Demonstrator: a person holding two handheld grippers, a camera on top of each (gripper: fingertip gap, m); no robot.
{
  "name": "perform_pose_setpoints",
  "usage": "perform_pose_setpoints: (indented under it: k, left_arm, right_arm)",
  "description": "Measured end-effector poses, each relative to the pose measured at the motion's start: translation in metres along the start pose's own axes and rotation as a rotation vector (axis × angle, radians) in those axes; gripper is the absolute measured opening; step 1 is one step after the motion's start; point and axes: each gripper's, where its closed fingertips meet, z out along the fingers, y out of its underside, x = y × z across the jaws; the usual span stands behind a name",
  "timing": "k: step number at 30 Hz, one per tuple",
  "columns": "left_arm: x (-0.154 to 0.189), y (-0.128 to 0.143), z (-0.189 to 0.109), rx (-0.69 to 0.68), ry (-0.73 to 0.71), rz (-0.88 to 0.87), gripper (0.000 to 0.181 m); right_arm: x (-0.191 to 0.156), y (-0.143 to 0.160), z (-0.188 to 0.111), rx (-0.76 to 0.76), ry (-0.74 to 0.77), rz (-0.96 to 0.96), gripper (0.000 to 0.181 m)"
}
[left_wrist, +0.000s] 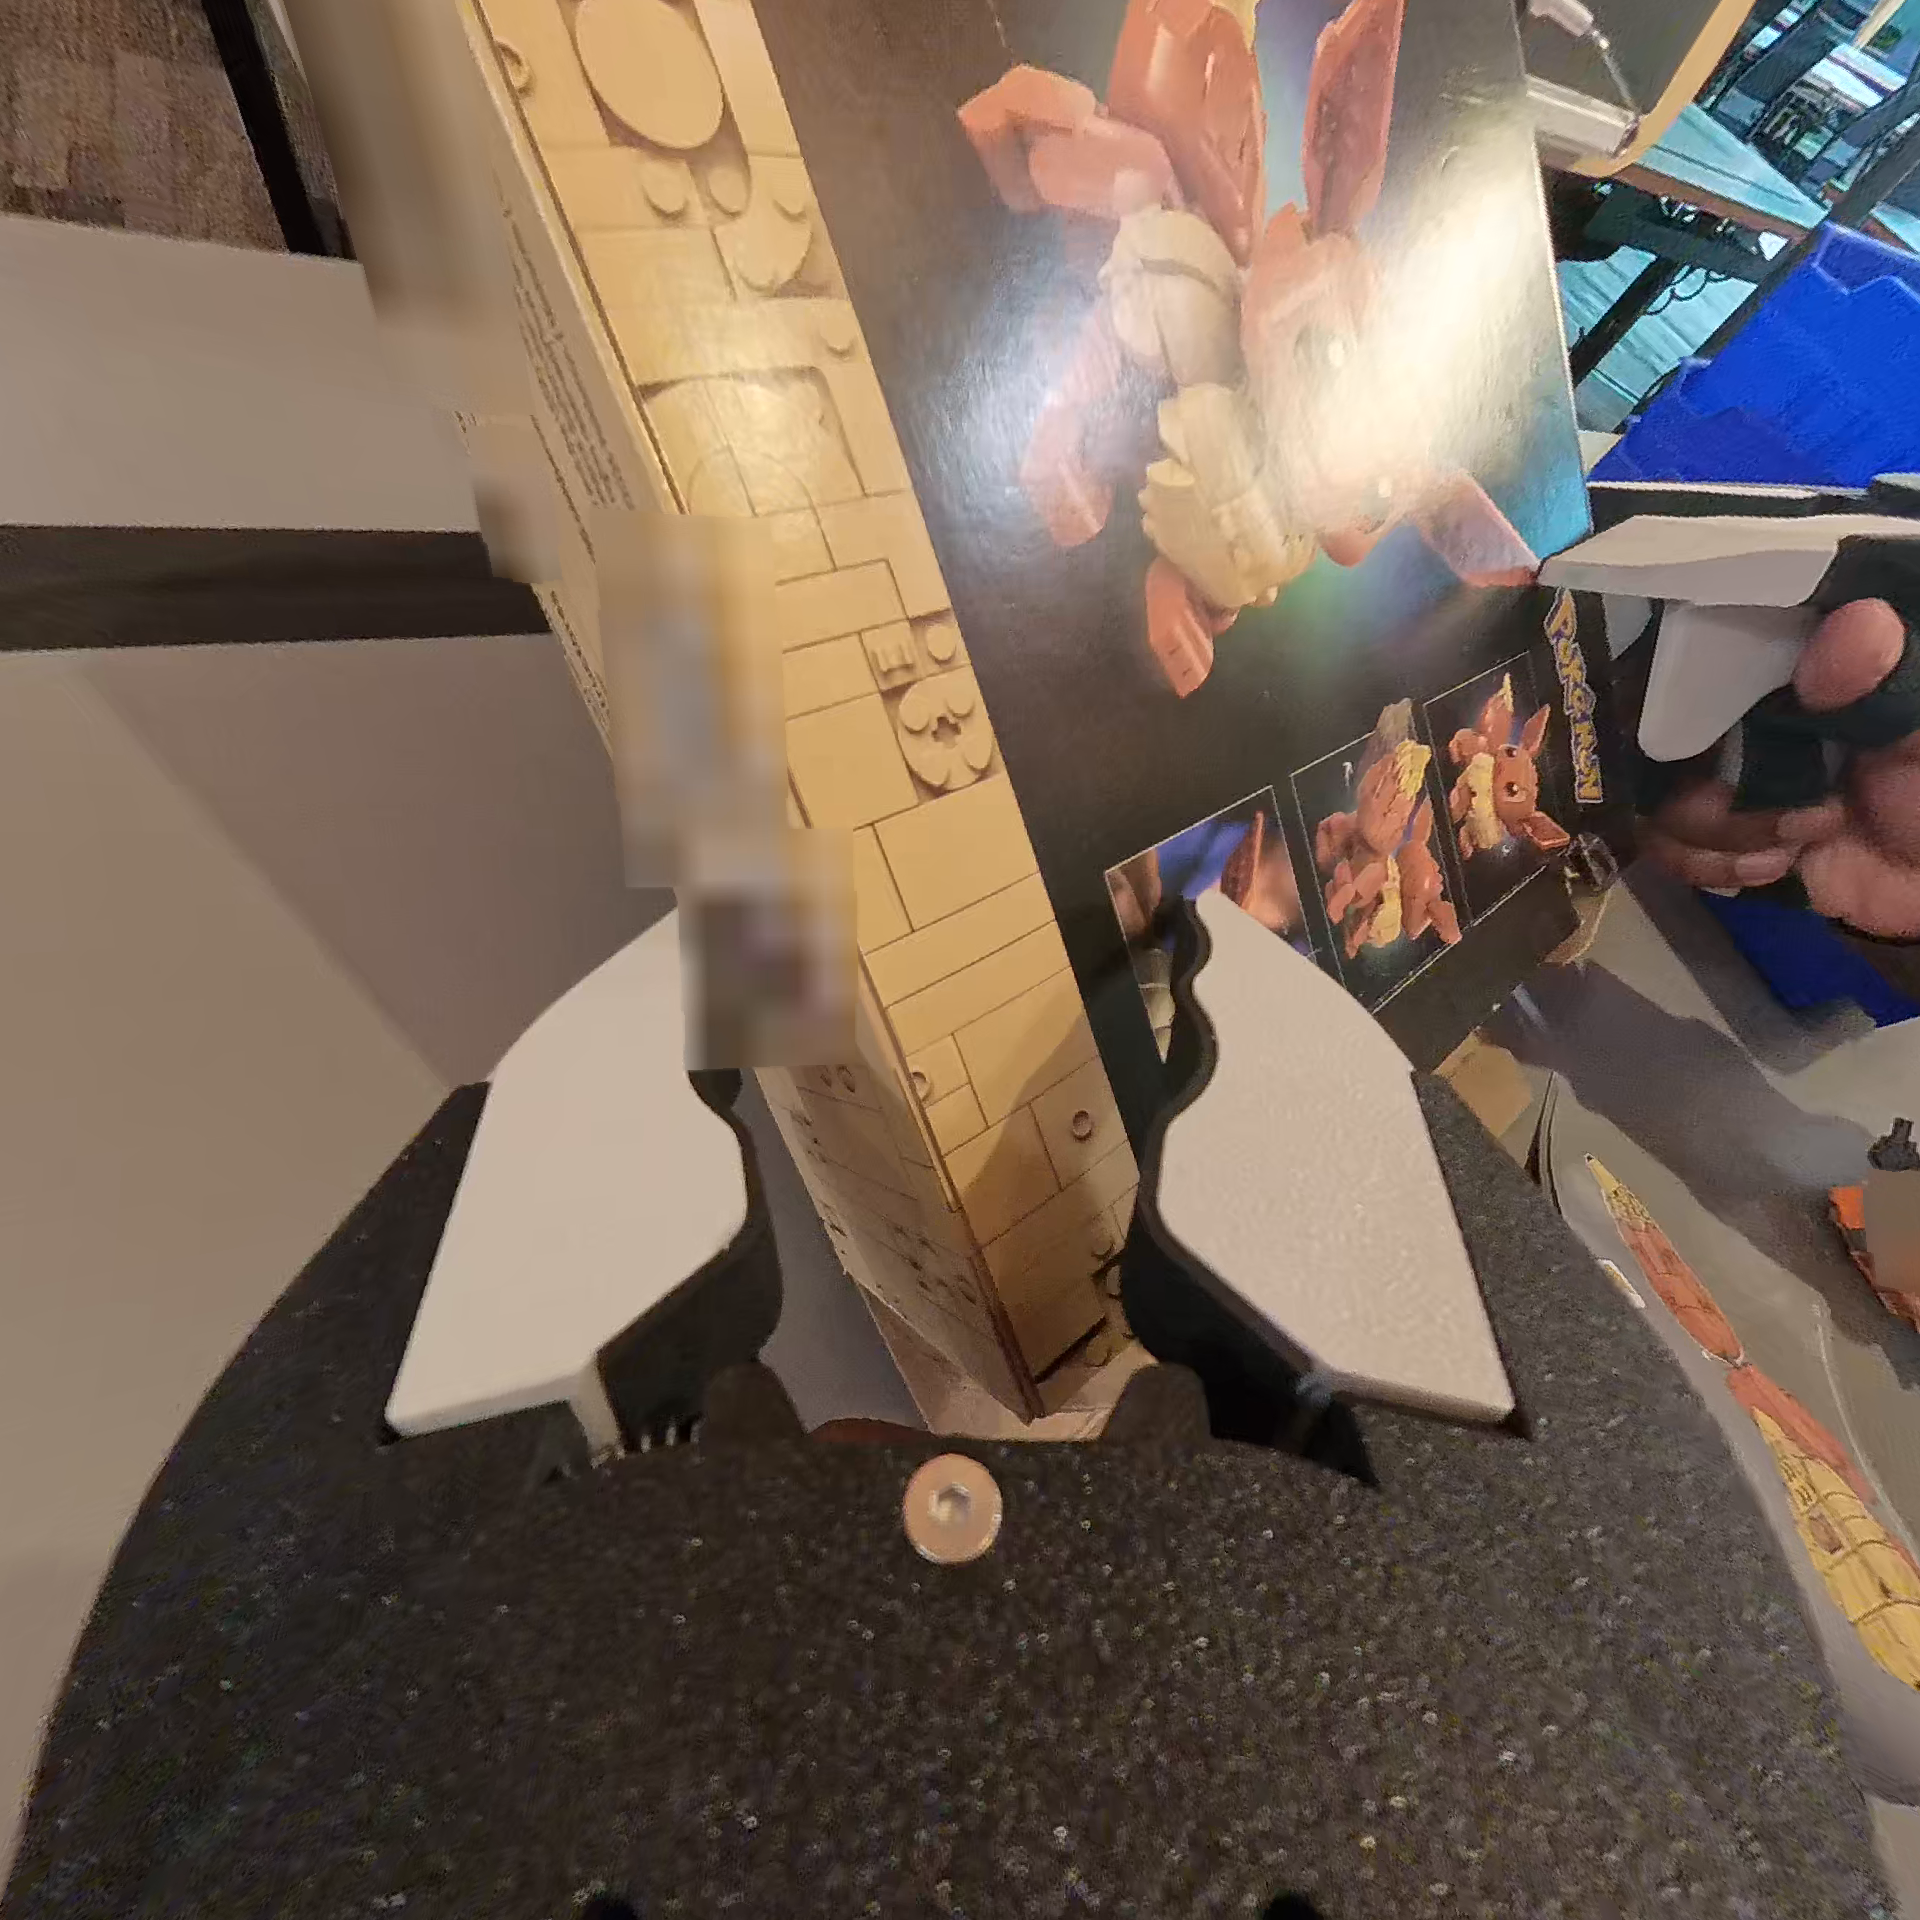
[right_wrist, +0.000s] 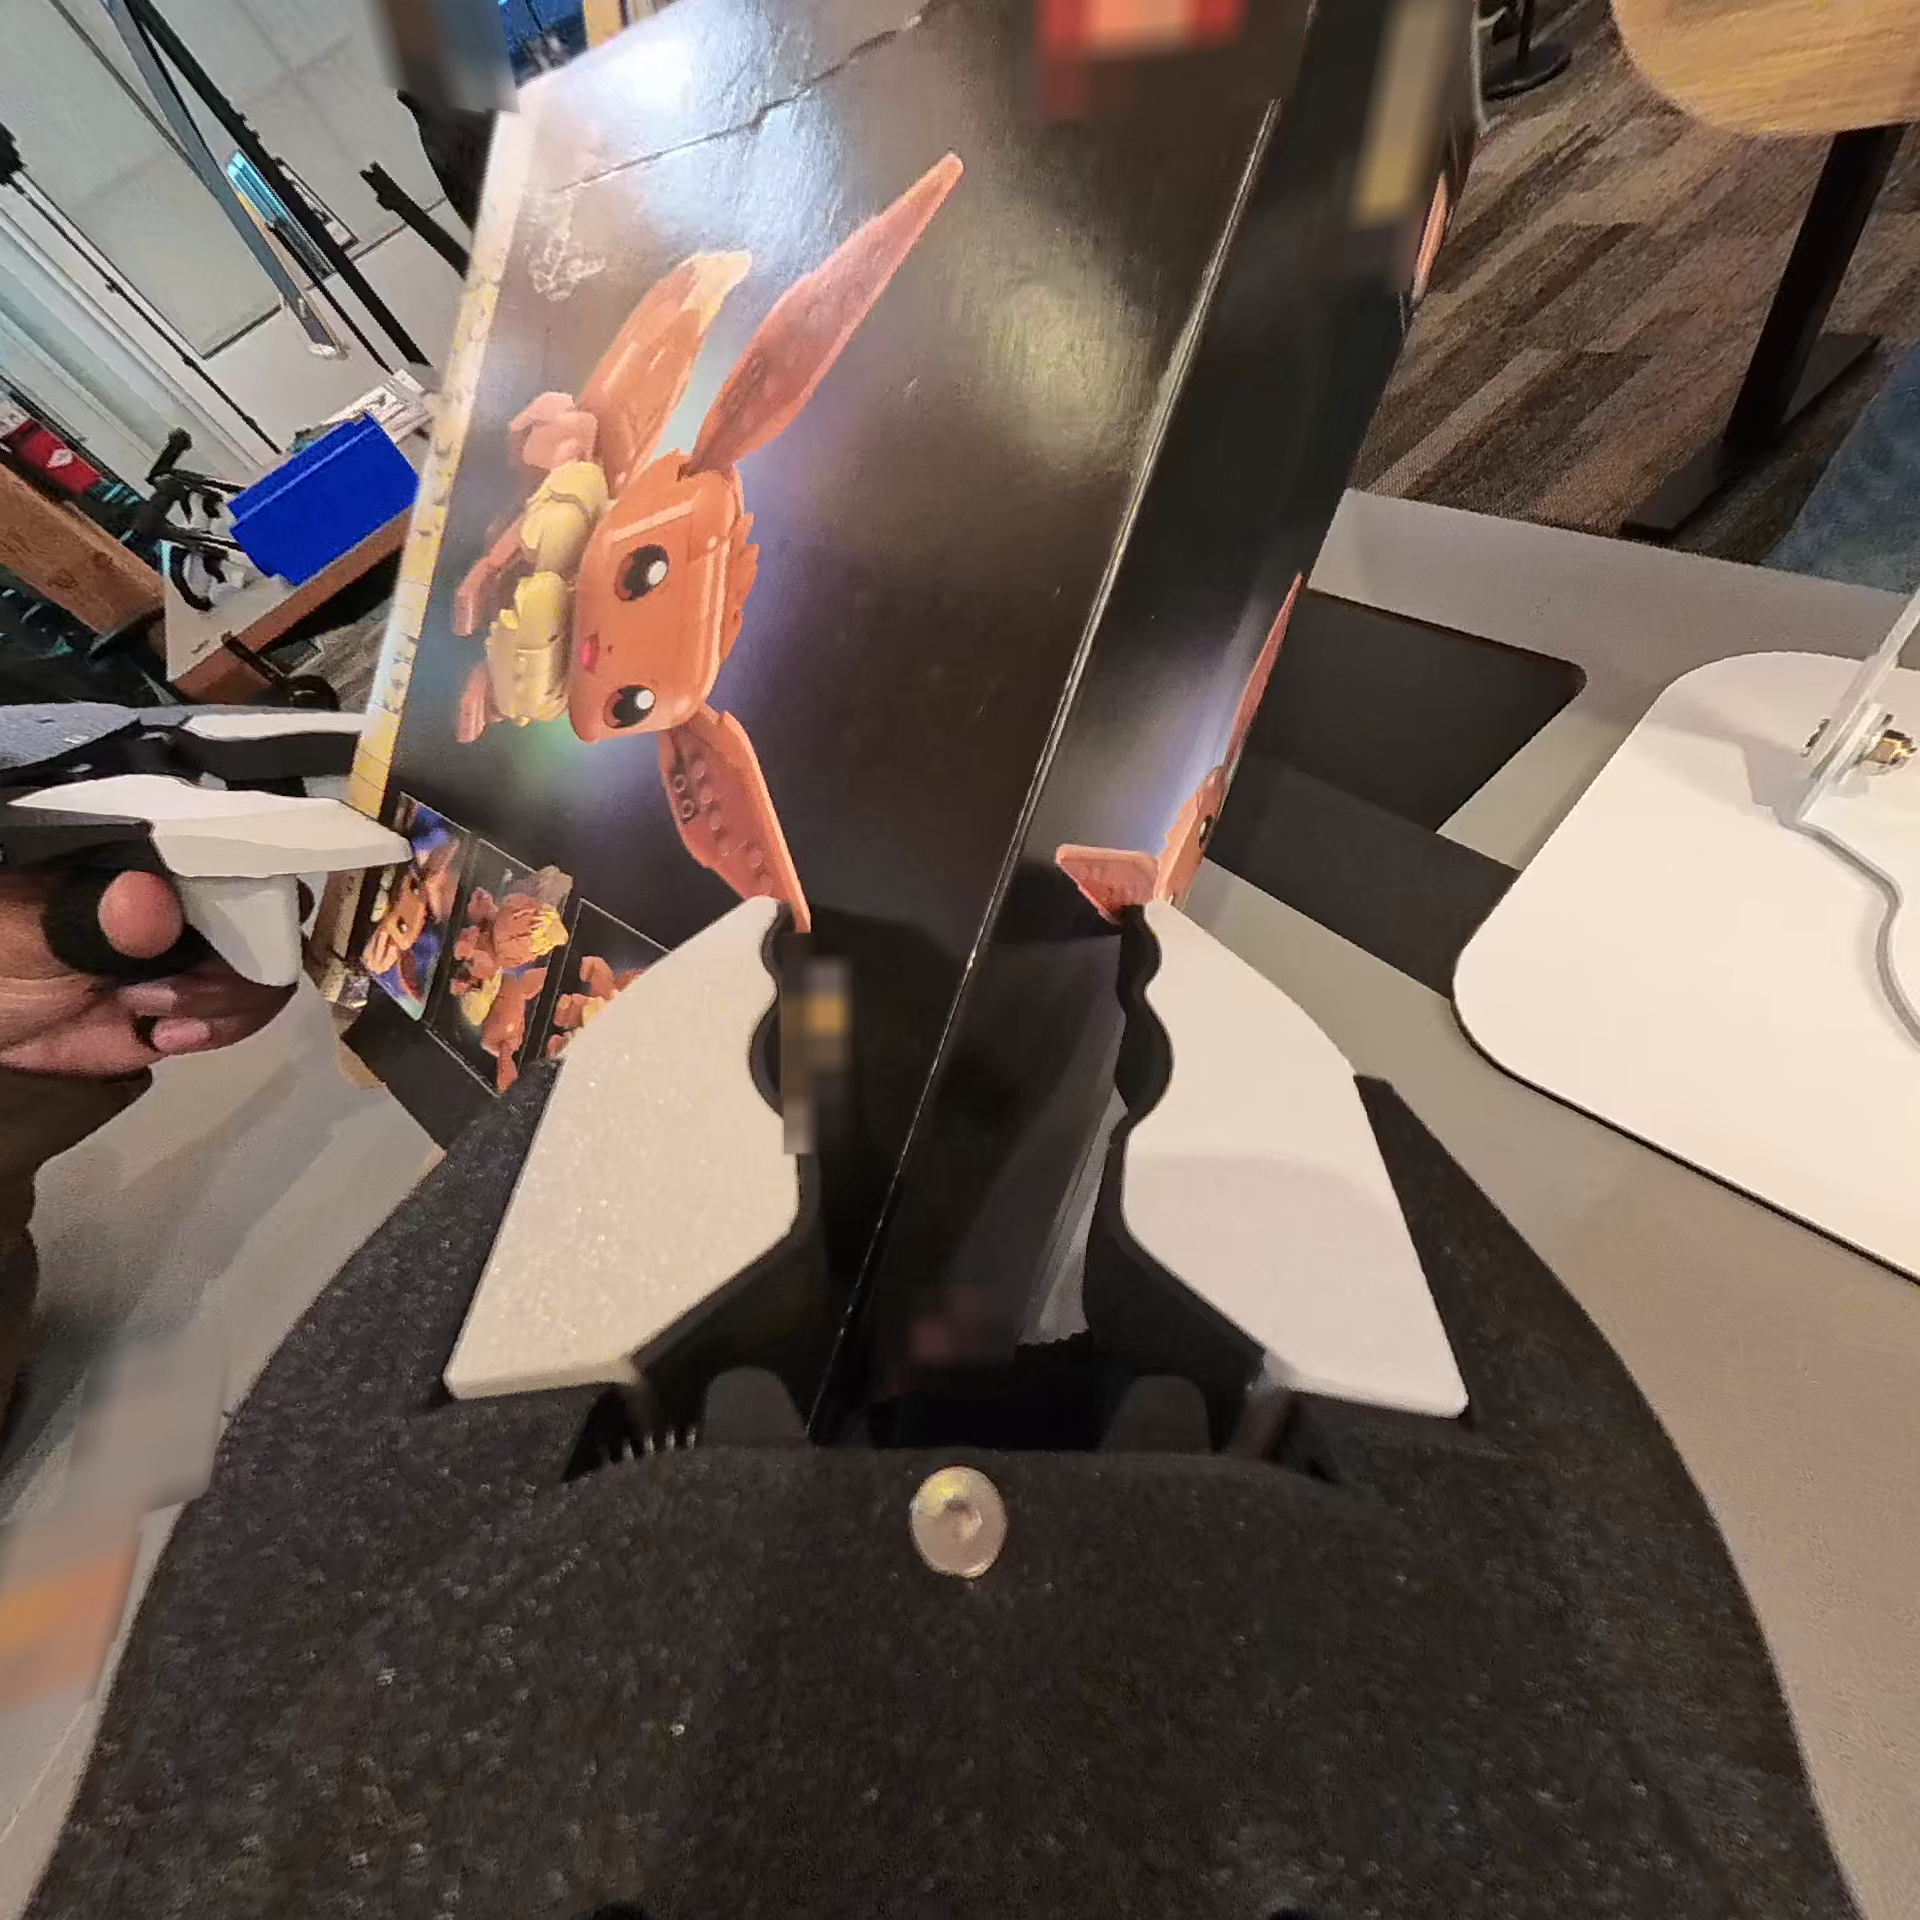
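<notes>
1. The left gripper (left_wrist: 935, 1122) grips one narrow edge of a box (left_wrist: 1195, 520), its two white fingers (left_wrist: 592, 1195) pressed on either side of the tan, brick-patterned side panel.
2. The right gripper (right_wrist: 961, 1132) clamps the opposite edge of the same box (right_wrist: 831, 468), one finger (right_wrist: 644, 1164) on the big black face and the other on the black side panel.
3. The box is held up between the two grippers, clear of the grey table (right_wrist: 1558, 1403), with its large face turned on its side.
4. That face shows an orange, long-eared brick-built figure on a dark ground, with a row of small pictures along one edge.
5. In the left wrist view the right gripper (left_wrist: 1621, 582) shows at the far edge of the box, with a person's hand (left_wrist: 1808, 790) on its handle.
6. In the right wrist view the left gripper (right_wrist: 270, 821) shows at the far left, held by a hand (right_wrist: 114, 966) in the same way.
7. A flat white base (right_wrist: 1662, 935) lies on the table to the right of the box, well apart from it.
8. A clear bag of orange and tan bricks (left_wrist: 1766, 1455) lies on the table near the left gripper's right side.
9. Blue bins (left_wrist: 1787, 364) stand behind the box, and carpet (right_wrist: 1610, 260) covers the floor beyond the table.
</notes>
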Motion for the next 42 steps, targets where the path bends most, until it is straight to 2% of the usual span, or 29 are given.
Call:
perform_pose_setpoints:
  k: [5,9,11,13,15,18,20,22,23,25,28,32,39,40,42]
  left_arm:
    - [-0.015,0.013,0.006,-0.046,-0.005,-0.094,0.082]
    - [-0.037,0.023,0.005,-0.059,-0.061,-0.117,0.079]
    - [-0.046,0.028,-0.001,-0.088,-0.125,-0.119,0.076]
    - [-0.046,0.028,-0.011,-0.121,-0.204,-0.076,0.077]
    - [-0.04,0.024,-0.024,-0.16,-0.303,0.018,0.081]
    - [-0.015,0.017,-0.048,-0.196,-0.428,0.218,0.082]
    - [0.012,0.023,-0.061,-0.225,-0.438,0.319,0.081]
    - [0.04,0.046,-0.065,-0.296,-0.364,0.376,0.068]
    - [0.048,0.064,-0.064,-0.356,-0.329,0.385,0.068]
    - [0.049,0.098,-0.062,-0.476,-0.304,0.376,0.068]
    - [0.04,0.126,-0.059,-0.555,-0.294,0.292,0.069]
    - [0.045,0.136,-0.054,-0.575,-0.241,0.206,0.068]
    - [0.027,0.154,-0.046,-0.725,-0.36,0.196,0.065]
    - [0.028,0.156,-0.043,-0.728,-0.354,0.182,0.058]
    - [0.035,0.158,-0.037,-0.725,-0.298,0.16,0.032]
  right_arm:
    - [0.003,0.014,0.015,-0.062,-0.002,0.029,0.062]
    - [-0.002,0.035,0.034,-0.155,-0.057,0.077,0.065]
    - [-0.007,0.045,0.039,-0.209,-0.102,0.074,0.052]
    - [-0.01,0.048,0.038,-0.242,-0.108,0.046,0.051]
    - [-0.009,0.048,0.031,-0.272,-0.052,-0.024,0.055]
    - [-0.016,0.044,0.008,-0.312,0.021,-0.175,0.061]
    - [-0.033,0.043,-0.015,-0.315,0.027,-0.27,0.061]
    - [-0.057,0.045,-0.04,-0.312,0.007,-0.36,0.061]
    - [-0.07,0.047,-0.053,-0.301,-0.004,-0.4,0.06]
    - [-0.093,0.056,-0.079,-0.272,-0.027,-0.46,0.058]
    - [-0.114,0.077,-0.11,-0.242,-0.046,-0.524,0.055]
    - [-0.119,0.11,-0.14,-0.22,-0.043,-0.576,0.052]
    - [-0.1,0.15,-0.179,-0.184,-0.003,-0.575,0.048]
    - [-0.098,0.153,-0.185,-0.175,-0.005,-0.568,0.048]
    - [-0.093,0.158,-0.197,-0.153,0.0,-0.561,0.048]
